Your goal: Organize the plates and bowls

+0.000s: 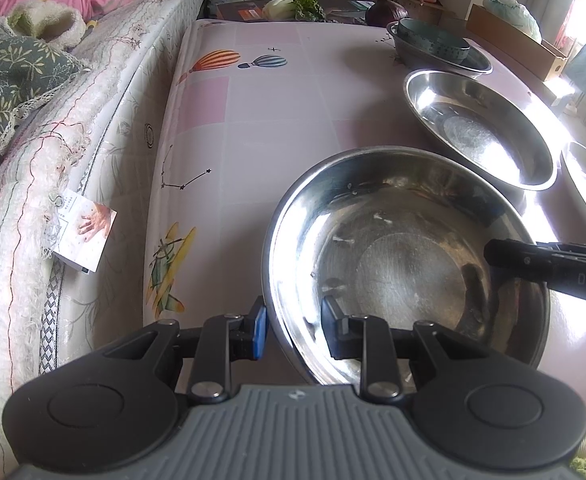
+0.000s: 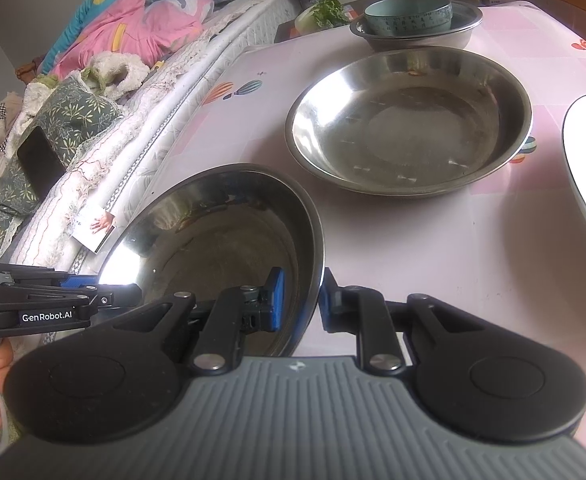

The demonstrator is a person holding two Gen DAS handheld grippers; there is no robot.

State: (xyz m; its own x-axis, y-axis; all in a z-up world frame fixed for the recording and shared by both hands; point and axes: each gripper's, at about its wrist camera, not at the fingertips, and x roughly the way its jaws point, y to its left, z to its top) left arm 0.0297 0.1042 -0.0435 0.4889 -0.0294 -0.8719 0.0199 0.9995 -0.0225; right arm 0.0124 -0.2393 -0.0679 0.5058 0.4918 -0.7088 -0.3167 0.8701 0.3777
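- The work surface is a table under a pale pink checked cloth (image 1: 277,120) printed with striped hot-air balloons and star lines; strong daylight washes out its right side.
- Along the table's left edge runs a white quilted mattress (image 1: 105,92) piled with pink bedding (image 2: 133,24), a green leaf-print cushion (image 2: 65,128) and a dark phone (image 2: 39,160); a small paper tag (image 1: 85,236) hangs from its fringe.
- The nearest wide, shallow stainless-steel bowl (image 1: 405,264) is gripped at opposite sides: the left gripper (image 1: 293,330) is clamped on its near-left rim, one pad outside and one inside.
- The right gripper (image 2: 299,300) pinches the rim on the other side in the same way, jaws nearly closed on the thin metal.
- Just behind it sits a second shallow steel bowl (image 2: 409,120), empty, apart from the first.
- Farther back a smaller steel basin (image 2: 465,20) holds a teal ceramic bowl (image 2: 409,14).
- A white plate rim (image 2: 585,160) shows at the right edge.
- Leafy greens (image 1: 297,4) and cardboard boxes (image 1: 513,32) line the far end.
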